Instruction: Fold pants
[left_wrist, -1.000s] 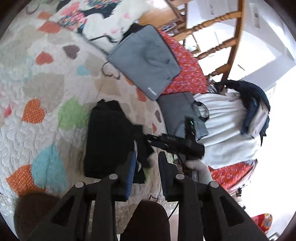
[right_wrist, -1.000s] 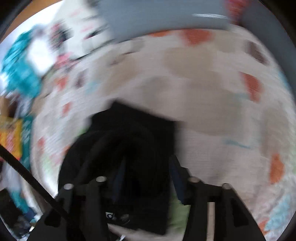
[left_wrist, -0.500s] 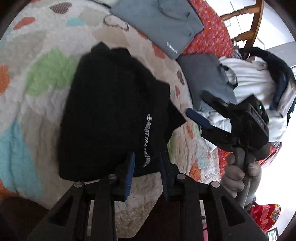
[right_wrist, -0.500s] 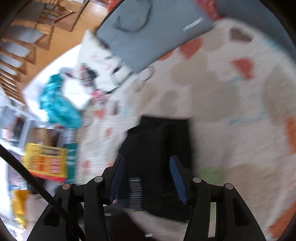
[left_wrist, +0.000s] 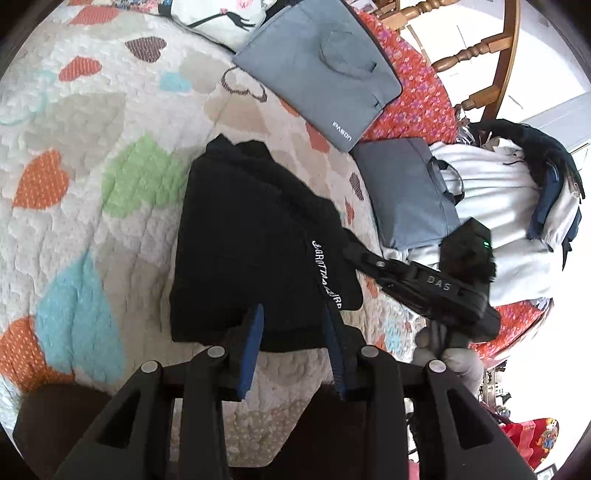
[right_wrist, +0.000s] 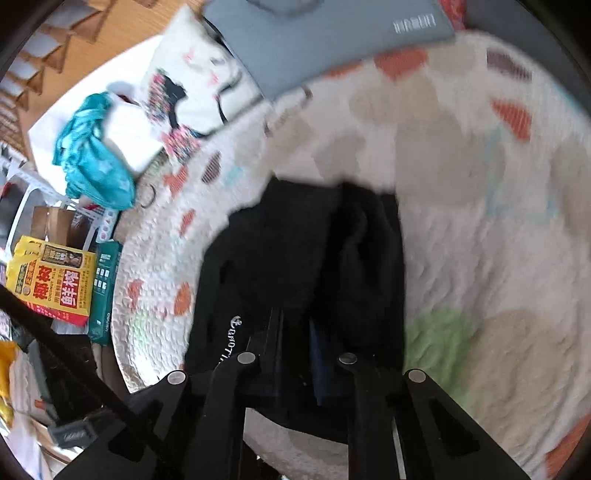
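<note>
Black pants (left_wrist: 251, 240) with white lettering lie folded on the heart-patterned quilt (left_wrist: 92, 122). My left gripper (left_wrist: 294, 334) is at their near edge. Its jaws are opening, the hem lies between the blue pads (left_wrist: 255, 332), and neither pad presses on it. My right gripper (left_wrist: 351, 253), held by a grey-gloved hand (left_wrist: 443, 362), comes in from the right and meets the pants' right edge. In the right wrist view, the right gripper (right_wrist: 295, 332) has its fingers drawn close over the pants (right_wrist: 295, 251), shut on the black fabric.
A grey laptop sleeve (left_wrist: 317, 66) and a grey bag (left_wrist: 410, 195) lie beyond the pants. A heap of white and navy clothes (left_wrist: 491, 206) sits at the right by a wooden chair (left_wrist: 480, 48). A pillow (right_wrist: 192, 81), teal cloth (right_wrist: 92, 162) and yellow box (right_wrist: 51, 280) are off the bed's edge.
The right gripper's fingers went from wide apart to close together on the pants' edge. The left gripper's pads have spread apart, and the pants look smaller in its view.
</note>
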